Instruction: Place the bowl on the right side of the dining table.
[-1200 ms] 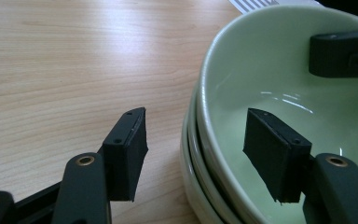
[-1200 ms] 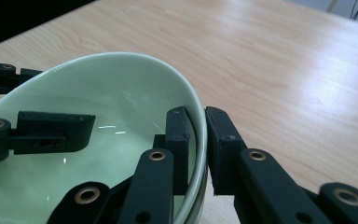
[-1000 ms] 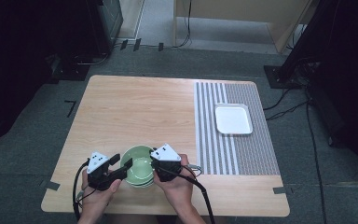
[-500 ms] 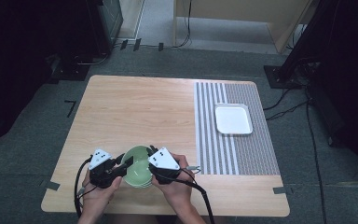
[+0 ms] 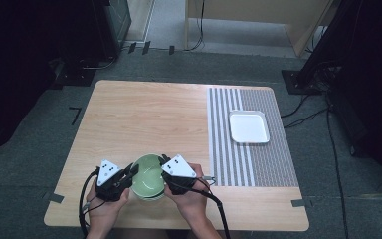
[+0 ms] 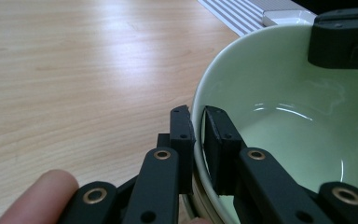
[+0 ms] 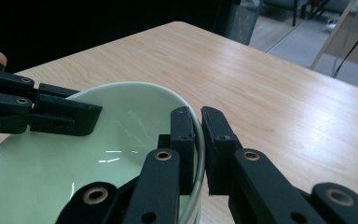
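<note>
The left hand-held gripper [image 5: 131,173] and the right hand-held gripper [image 5: 163,167] each pinch the green bowl's [image 5: 149,175] rim on the worktop [image 5: 144,114].

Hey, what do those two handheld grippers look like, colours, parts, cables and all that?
Both the left gripper and right gripper are black, each topped by a grey three-cornered plate with dark dots. Their fingers are flat black blocks on linkage bars with brass-coloured pivots. Black cables trail back. Forearms look bare.
</note>
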Available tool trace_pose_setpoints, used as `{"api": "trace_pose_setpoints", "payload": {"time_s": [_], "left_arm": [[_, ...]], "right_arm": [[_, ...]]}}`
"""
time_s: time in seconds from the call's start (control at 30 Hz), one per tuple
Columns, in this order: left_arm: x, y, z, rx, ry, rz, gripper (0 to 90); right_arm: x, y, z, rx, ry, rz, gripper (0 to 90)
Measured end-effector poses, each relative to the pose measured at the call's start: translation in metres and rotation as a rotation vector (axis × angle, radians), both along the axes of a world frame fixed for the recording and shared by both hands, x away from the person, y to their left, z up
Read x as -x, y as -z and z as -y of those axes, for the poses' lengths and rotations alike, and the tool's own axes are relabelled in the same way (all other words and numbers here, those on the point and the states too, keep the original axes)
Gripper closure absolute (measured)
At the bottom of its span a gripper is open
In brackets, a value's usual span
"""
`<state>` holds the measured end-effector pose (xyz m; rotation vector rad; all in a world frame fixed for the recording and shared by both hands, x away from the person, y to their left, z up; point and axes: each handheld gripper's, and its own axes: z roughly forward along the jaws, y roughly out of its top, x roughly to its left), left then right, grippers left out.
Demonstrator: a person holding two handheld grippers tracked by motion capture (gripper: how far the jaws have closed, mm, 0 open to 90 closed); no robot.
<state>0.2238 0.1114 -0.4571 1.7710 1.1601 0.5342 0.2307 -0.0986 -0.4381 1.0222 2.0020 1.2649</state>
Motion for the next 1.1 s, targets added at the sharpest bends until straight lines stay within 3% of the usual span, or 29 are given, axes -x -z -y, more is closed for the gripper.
{"api": "trace_pose_setpoints", "payload": {"time_s": [0.13, 0.17, 0.27, 0.4, 0.5, 0.6, 0.73, 0.8, 0.87, 0.93, 1.0, 1.1], "left_arm": [[0.004, -0.002, 0.003, -0.027, -0.002, 0.056, 82.4], [0.004, -0.001, 0.004, -0.03, -0.005, 0.064, 82.4], [0.005, -0.002, 0.003, -0.012, -0.013, 0.069, 82.8], [0.003, -0.001, 0.001, 0.002, 0.001, 0.064, 83.0], [0.001, -0.001, -0.002, 0.021, 0.014, 0.034, 82.0], [-0.001, 0.0, -0.002, 0.056, 0.025, 0.018, 75.4], [-0.003, -0.001, 0.0, 0.041, 0.021, 0.028, 72.9], [-0.002, -0.003, -0.001, 0.034, 0.014, 0.044, 77.9], [0.0, -0.006, -0.002, 0.02, 0.018, 0.08, 78.4], [0.003, -0.009, -0.004, 0.035, 0.025, 0.115, 80.0], [0.004, -0.011, -0.007, 0.048, 0.031, 0.134, 81.8], [0.008, -0.012, -0.006, 0.017, 0.042, 0.179, 84.3]], "right_arm": [[-0.003, -0.001, 0.004, -0.016, -0.008, -0.058, 81.6], [-0.004, 0.0, 0.004, -0.022, -0.014, -0.085, 78.2], [-0.008, 0.003, 0.003, 0.004, -0.009, -0.152, 81.1], [-0.009, 0.002, 0.006, -0.004, -0.011, -0.154, 84.7], [-0.006, 0.001, 0.005, 0.008, -0.02, -0.1, 84.8], [0.002, 0.0, -0.001, 0.067, -0.034, 0.024, 84.8], [0.011, -0.004, -0.007, 0.122, -0.051, 0.151, 84.8], [0.014, -0.007, -0.009, 0.136, -0.074, 0.211, 84.8], [0.015, -0.008, -0.009, 0.141, -0.076, 0.225, 84.8], [0.014, -0.01, -0.007, 0.13, -0.09, 0.245, 84.9], [0.013, -0.012, -0.004, 0.117, -0.104, 0.24, 84.9], [0.009, -0.013, -0.001, 0.108, -0.122, 0.218, 83.9]]}}
